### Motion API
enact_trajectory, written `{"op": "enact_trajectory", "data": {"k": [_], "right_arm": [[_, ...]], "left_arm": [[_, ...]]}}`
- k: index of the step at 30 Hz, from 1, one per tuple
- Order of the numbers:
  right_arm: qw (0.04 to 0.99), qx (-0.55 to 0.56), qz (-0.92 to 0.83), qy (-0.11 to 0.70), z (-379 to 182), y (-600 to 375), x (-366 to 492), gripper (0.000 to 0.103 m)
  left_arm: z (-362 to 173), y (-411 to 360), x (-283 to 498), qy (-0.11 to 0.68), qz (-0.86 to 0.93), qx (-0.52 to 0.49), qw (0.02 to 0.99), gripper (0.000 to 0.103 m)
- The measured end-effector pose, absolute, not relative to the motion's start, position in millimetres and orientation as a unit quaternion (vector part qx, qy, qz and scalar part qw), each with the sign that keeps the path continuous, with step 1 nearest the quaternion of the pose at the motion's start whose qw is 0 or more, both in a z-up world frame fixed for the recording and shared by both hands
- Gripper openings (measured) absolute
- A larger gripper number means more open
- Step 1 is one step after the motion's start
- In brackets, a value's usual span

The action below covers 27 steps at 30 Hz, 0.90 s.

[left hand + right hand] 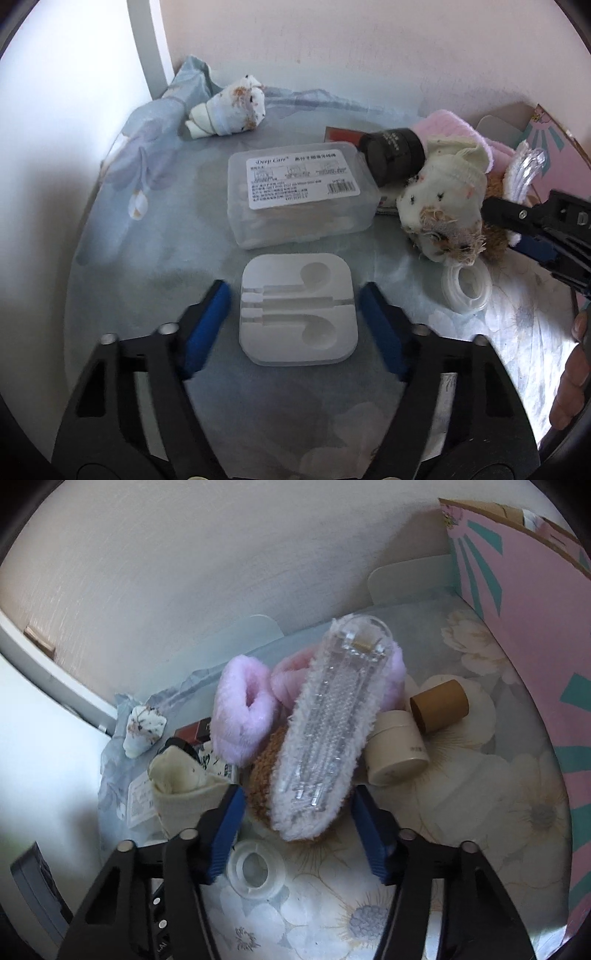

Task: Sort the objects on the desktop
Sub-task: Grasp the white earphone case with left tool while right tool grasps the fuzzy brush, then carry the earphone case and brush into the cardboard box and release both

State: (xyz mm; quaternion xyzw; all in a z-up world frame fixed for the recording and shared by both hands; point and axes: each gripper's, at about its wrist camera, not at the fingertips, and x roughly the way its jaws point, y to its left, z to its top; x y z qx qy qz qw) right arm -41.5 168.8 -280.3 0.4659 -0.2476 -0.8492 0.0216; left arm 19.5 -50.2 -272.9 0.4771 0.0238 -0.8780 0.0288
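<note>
My left gripper (293,291) is open, its blue pads on either side of a white earphone tray (299,309) lying flat on the floral cloth, not touching it. Behind the tray lies a clear plastic box with a label (301,194). My right gripper (297,801) is open around the near end of a fuzzy white and brown slipper sock (321,746) with a clear plastic insert. The right gripper also shows in the left wrist view (517,229), beside a cream sock bundle (443,206).
A rolled patterned sock (232,107) lies at the back left. A black jar (395,155), pink fuzzy socks (243,716), a clear tape ring (256,869), a cream jar (397,751), a brown tube (439,703) and a pink box (524,635) crowd the right.
</note>
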Motion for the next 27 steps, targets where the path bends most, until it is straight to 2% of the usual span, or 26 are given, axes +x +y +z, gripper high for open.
{"op": "enact_trajectory", "data": {"k": [3, 6, 14, 27], "right_arm": [[0.020, 0.464, -0.847, -0.259, -282.5, 172.2, -40.8, 0.040], [0.018, 0.461, -0.849, -0.259, -280.6, 171.4, -39.6, 0.037], [0.025, 0.451, -0.856, -0.251, -265.0, 168.5, -28.3, 0.033], [0.025, 0.417, -0.882, -0.220, -210.4, 179.8, 3.7, 0.028]], "left_arm": [[-273.7, -51.0, 18.3, 0.021, -0.879, 0.476, 0.022, 0.060], [-273.4, -52.6, 17.6, 0.025, -0.877, 0.480, 0.019, 0.060], [-249.9, -56.0, 22.9, 0.033, -0.878, 0.478, 0.010, 0.059], [-173.0, -49.0, 27.6, 0.026, -0.893, 0.448, -0.015, 0.059]]}}
